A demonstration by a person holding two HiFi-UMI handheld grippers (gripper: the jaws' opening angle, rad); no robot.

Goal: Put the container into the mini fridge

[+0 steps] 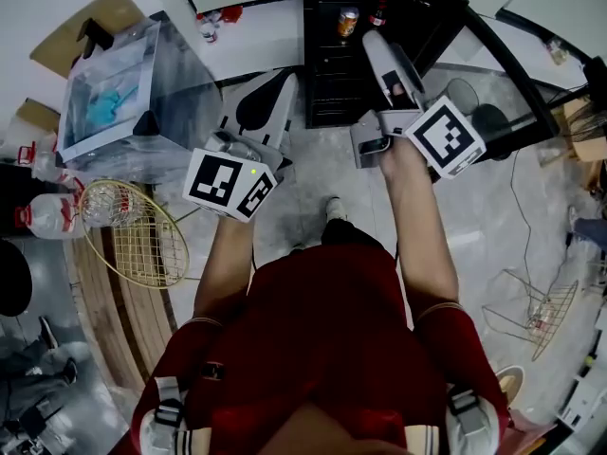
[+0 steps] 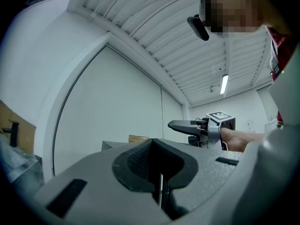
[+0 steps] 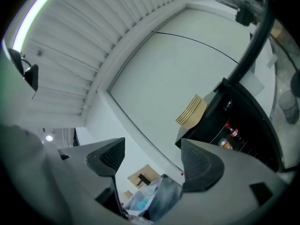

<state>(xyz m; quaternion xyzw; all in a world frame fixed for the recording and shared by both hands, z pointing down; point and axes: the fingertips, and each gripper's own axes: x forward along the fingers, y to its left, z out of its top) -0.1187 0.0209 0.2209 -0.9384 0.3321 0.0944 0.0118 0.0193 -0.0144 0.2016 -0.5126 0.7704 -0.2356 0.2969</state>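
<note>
- The left tongs [image 2: 155,161] are seen pressed together, with nothing caught between them.
- The right tongs [image 3: 152,157] are held wide apart and empty (the container is seen only far beyond the gap).
- The clear container [image 1: 119,98] is found left of the mini fridge [image 1: 332,83], well apart from both tongs.
- The fridge door [image 1: 517,74] is swung open; a can [image 1: 348,21] and a bottle [image 1: 379,12] are seen inside.
</note>
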